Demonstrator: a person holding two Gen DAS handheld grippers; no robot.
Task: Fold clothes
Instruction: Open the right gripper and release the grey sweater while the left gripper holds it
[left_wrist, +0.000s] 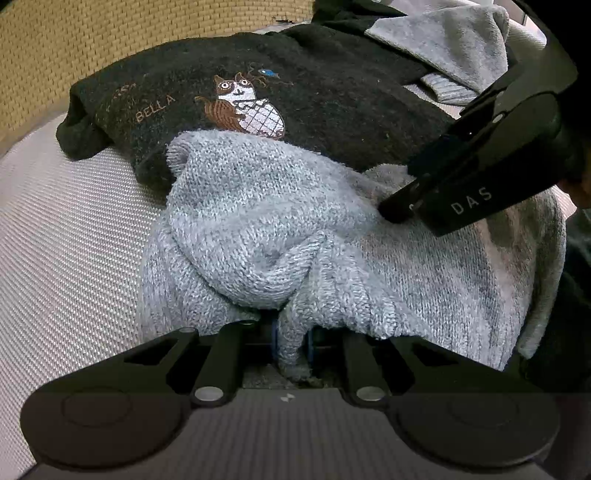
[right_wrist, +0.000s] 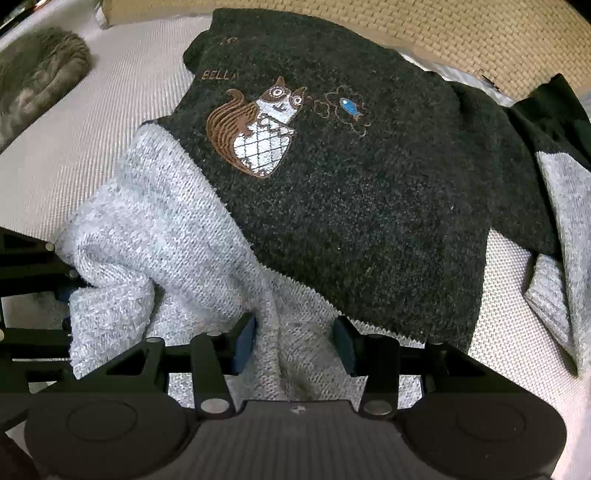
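Lying rumpled on the pale woven surface (right_wrist: 122, 74), the grey-and-black sweater (right_wrist: 369, 206) is barely begun: no neat fold shows, grey sleeve bunched. The left gripper (left_wrist: 291, 350) pinches a tuck of grey knit; the right gripper (right_wrist: 295, 339) stands spread astride another ridge, not yet clamping.

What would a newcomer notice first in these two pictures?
First, the embroidered cat with a small blue fish on the dark sweater, lying over a light grey knit. Then the left gripper, pinching a fold of that grey knit, and the right gripper, open over another fold.
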